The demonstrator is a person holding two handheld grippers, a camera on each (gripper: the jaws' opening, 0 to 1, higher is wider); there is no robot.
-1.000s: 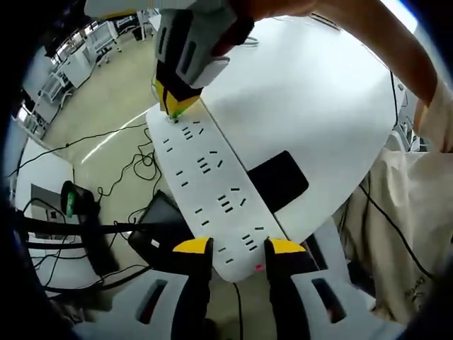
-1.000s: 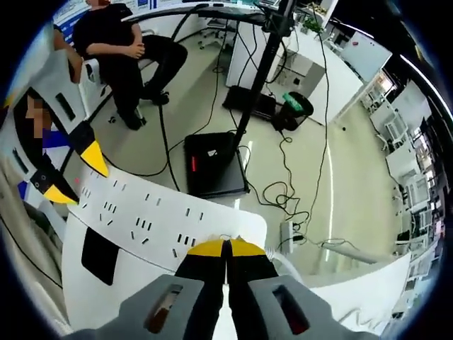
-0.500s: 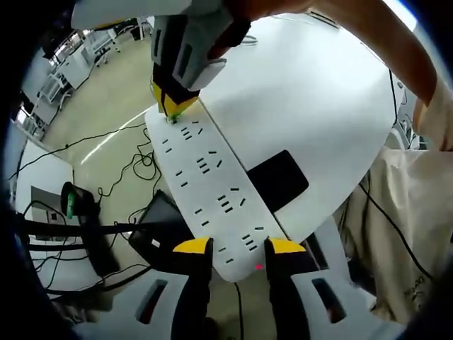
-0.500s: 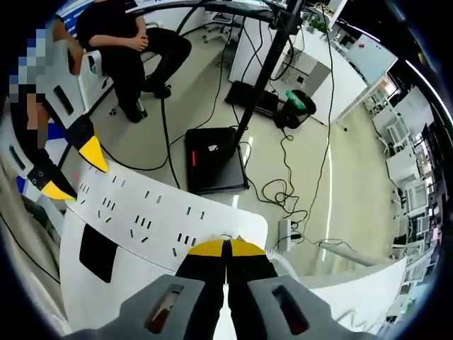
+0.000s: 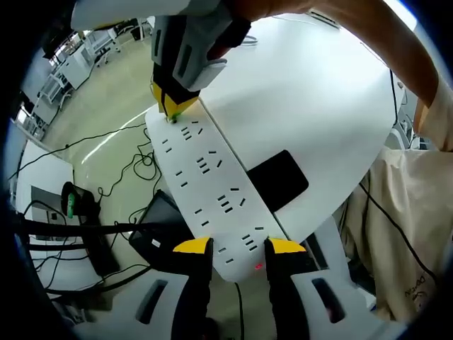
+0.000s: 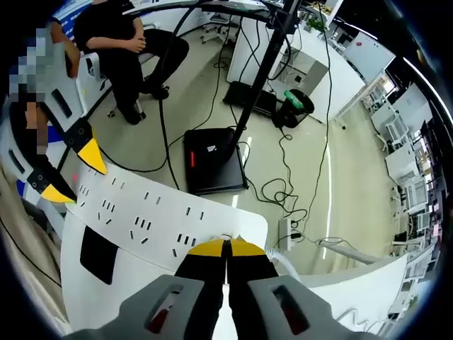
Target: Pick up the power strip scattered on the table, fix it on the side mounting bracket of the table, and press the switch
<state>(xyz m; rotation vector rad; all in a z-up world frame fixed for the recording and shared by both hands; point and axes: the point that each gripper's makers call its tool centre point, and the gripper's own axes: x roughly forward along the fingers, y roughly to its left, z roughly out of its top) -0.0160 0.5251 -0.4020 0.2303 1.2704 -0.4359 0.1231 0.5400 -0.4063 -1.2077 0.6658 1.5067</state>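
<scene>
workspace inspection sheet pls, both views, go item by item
surface: white table, mostly bare
job's things: white power strip along the table edge, red light at its near end
clutter: black pad beside the strip
grippers: left tongs straddle the strip's near end; right tongs shut at its far end
cables: black cords loose on the floor
surroundings: seated person, black case, stand pole
</scene>
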